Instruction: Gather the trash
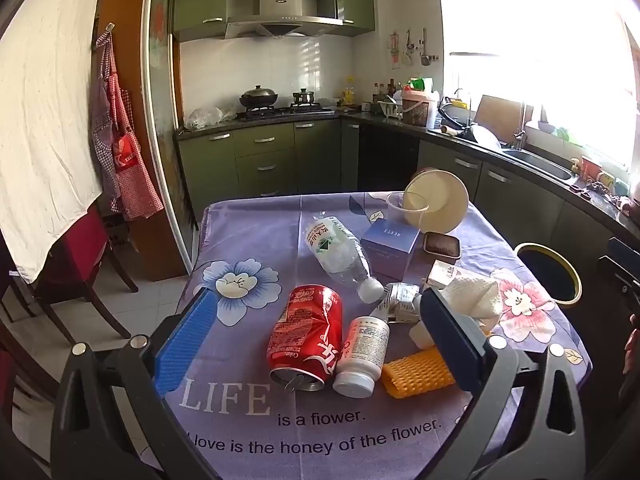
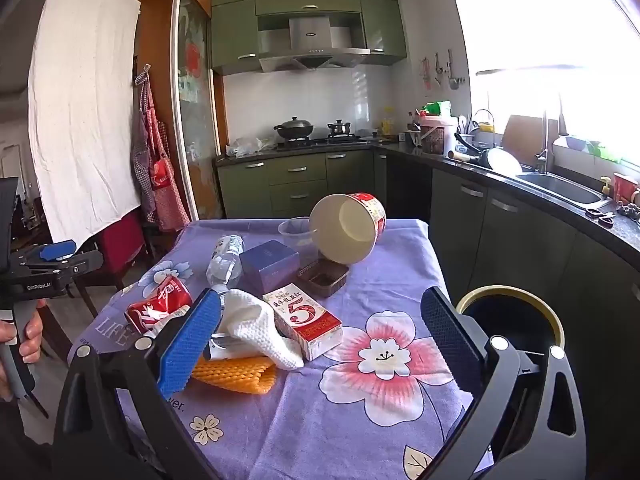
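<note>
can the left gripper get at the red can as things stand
Probably yes. The left gripper is open, and the red can lies on its side between its fingers with nothing on top. The white bottle touches its right side and may crowd that finger.

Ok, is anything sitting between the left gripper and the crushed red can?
Nothing visible. The left gripper is open, and the red can lies straight ahead between its fingers. A white pill bottle lies against the can's right side, crowding that finger.
</note>
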A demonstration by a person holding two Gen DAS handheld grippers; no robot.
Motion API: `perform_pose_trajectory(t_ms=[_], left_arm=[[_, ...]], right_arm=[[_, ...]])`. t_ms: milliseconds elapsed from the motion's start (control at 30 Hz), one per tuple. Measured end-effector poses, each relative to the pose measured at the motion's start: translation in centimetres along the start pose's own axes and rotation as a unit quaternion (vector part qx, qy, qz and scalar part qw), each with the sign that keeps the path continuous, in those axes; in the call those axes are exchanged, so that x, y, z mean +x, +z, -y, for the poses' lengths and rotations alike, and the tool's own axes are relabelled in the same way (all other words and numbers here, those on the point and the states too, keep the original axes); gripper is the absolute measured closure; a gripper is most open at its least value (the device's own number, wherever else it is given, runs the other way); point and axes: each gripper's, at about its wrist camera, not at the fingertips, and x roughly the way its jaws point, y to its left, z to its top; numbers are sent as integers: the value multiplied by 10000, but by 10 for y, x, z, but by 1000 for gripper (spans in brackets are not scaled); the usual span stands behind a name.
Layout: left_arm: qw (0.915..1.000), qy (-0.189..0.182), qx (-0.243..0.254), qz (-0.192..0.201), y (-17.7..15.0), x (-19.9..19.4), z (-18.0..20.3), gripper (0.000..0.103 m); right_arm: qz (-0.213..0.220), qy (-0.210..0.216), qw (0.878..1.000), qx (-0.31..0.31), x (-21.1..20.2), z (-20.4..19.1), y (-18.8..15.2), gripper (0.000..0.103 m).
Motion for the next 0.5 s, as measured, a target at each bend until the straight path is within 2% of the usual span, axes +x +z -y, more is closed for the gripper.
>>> perform_pose_trajectory(t_ms=[500], left_arm=[[10000, -65, -55, -2, 1, -2, 0, 6]], right_arm=[[-64, -37, 10000, -7, 10, -1, -6, 4]])
